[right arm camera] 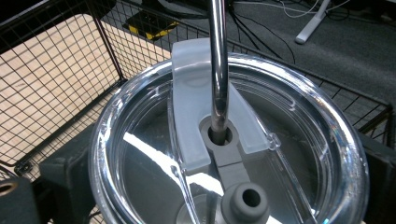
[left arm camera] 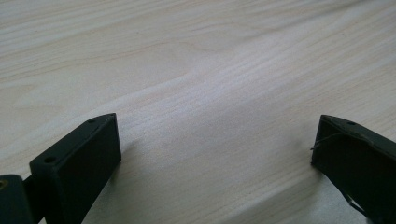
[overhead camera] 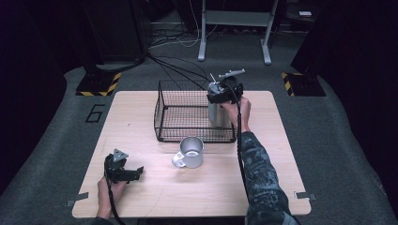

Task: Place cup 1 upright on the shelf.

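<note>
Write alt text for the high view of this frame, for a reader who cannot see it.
The right gripper holds a tall steel tumbler with a clear lid and metal straw upright in the right end of a black wire basket on a light wooden table. A steel mug with a handle stands just before the basket; the left gripper rests near the table's front left.

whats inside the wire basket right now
A steel tumbler with a clear lid and metal straw, gripped by the right gripper. The tumbler's contents can't be seen.
</note>
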